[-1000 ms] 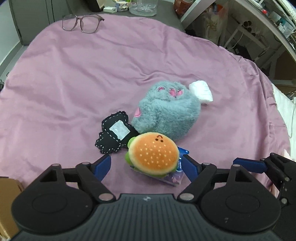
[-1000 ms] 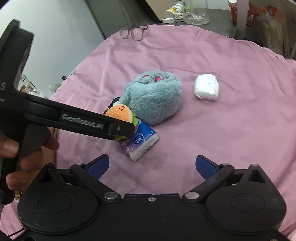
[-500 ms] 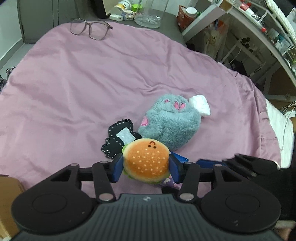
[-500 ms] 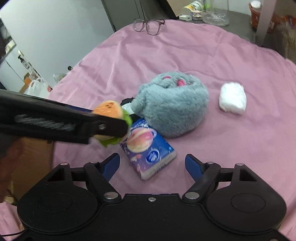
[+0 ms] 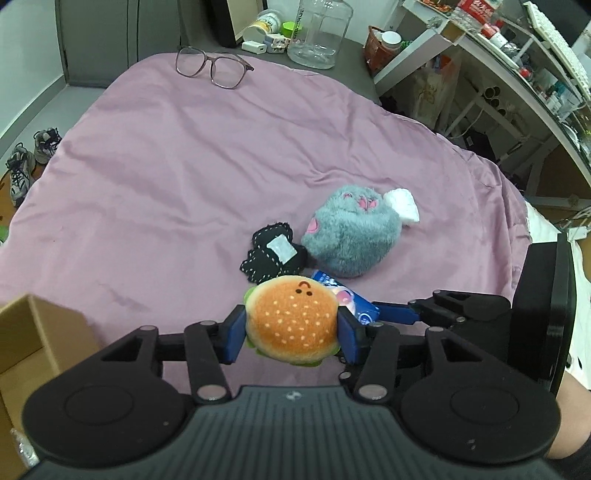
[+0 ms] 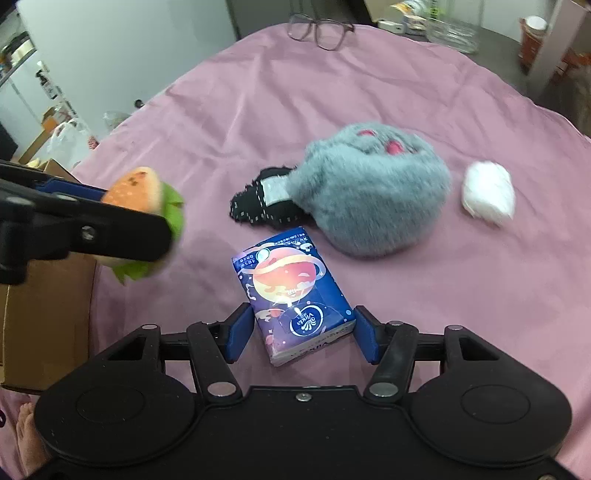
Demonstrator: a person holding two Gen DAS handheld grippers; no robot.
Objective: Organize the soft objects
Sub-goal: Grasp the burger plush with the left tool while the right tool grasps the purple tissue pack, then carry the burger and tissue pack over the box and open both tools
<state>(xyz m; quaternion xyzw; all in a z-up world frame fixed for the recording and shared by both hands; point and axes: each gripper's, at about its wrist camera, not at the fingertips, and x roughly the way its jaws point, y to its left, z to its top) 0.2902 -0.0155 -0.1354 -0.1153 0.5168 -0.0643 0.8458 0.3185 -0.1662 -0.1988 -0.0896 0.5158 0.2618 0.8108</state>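
Note:
A burger plush [image 5: 291, 325] with a green lettuce edge hangs above the purple cloth [image 5: 166, 166], and my left gripper [image 5: 291, 332] is shut on it. The right wrist view has the burger plush [image 6: 140, 192] at the left, near a cardboard box [image 6: 48, 295]. My right gripper [image 6: 303, 332] is low over a blue tissue pack [image 6: 291, 291]. Its jaws are closing, with the pack's near end between the pads, which do not visibly press it. Behind lie a grey furry plush [image 6: 373, 199], a black stitched fabric piece [image 6: 262, 203] and a white wad [image 6: 487, 192].
Glasses [image 5: 212, 66] rest at the far edge of the cloth. Beyond them is a grey surface with a glass jar [image 5: 319, 33] and small bottles. The open cardboard box [image 5: 33, 332] stands at the cloth's near left. Shelving crowds the right side.
My left gripper closed on the burger plush and lifted it off the tissue pack, toward the box. The right gripper came down around the tissue pack and narrowed its jaws.

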